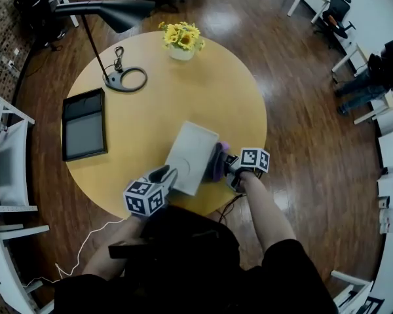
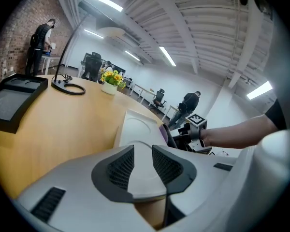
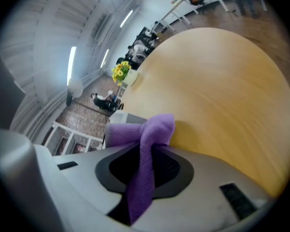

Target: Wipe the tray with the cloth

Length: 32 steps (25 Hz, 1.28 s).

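We see a fuzzy purple cloth and a smooth, matt white tray. The table looks like smooth pale wood, the floor glossy dark wood.

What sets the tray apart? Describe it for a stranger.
Start at the near edge of the round wooden table. The tray is the pale rectangle there, clamped by the left gripper; the other flat panel, farther left, is black.

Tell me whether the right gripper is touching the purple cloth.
Touching. The right gripper view shows the purple cloth pinched in the right gripper. Its jaws are closed on the fabric with no gap, and one end of the cloth is bunched above them.
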Available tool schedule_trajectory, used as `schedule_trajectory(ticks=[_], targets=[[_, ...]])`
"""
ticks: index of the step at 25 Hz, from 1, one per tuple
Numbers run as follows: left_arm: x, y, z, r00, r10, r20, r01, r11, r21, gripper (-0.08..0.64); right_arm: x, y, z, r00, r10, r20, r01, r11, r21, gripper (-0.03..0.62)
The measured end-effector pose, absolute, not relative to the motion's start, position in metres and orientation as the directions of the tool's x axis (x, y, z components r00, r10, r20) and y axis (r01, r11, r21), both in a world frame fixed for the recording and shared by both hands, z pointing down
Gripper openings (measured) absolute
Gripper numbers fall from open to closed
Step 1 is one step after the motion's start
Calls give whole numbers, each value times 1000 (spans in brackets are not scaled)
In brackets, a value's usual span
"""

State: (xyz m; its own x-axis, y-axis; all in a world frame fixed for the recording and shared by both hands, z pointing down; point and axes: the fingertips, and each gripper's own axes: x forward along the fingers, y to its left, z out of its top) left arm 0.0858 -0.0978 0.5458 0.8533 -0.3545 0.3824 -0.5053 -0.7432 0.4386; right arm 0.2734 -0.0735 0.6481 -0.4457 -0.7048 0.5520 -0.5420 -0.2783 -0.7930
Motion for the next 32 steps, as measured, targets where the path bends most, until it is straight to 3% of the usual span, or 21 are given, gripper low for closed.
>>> schedule_trajectory(ticks=[3, 8, 15, 21, 23, 27, 30, 32], targets=[[83, -99, 548, 867, -333, 371, -487, -724, 489, 110, 257, -54, 643, -478, -667, 572, -602, -225, -766, 75], [80, -102, 548, 908, -273, 319, -415, -700, 581, 110, 245, -27, 605, -391, -802, 451, -562, -180, -807, 75], [61, -126, 540, 964, -187, 188, -264, -632, 728, 109, 193, -2, 544, -209, -941, 266, -669, -61, -741, 75], [11, -149, 534, 961, -202, 188, -276, -672, 688, 107, 83, -12, 495, -324, -943, 70, -812, 240, -533, 75], [-8, -154, 535, 956, -216, 198, -293, -676, 676, 98, 36, -22, 498, -394, -912, 117, -837, 303, -456, 75], [-38, -159, 534, 948, -246, 201, -316, -661, 681, 97, -29, -49, 557, -412, -830, 376, -903, 316, -292, 75], [-52, -157, 534, 946, -254, 201, -321, -655, 685, 98, -26, -52, 610, -331, -789, 517, -931, 186, -313, 74], [-57, -154, 536, 948, -250, 196, -314, -649, 693, 97, -8, -48, 621, -291, -798, 527, -909, 59, -412, 74]])
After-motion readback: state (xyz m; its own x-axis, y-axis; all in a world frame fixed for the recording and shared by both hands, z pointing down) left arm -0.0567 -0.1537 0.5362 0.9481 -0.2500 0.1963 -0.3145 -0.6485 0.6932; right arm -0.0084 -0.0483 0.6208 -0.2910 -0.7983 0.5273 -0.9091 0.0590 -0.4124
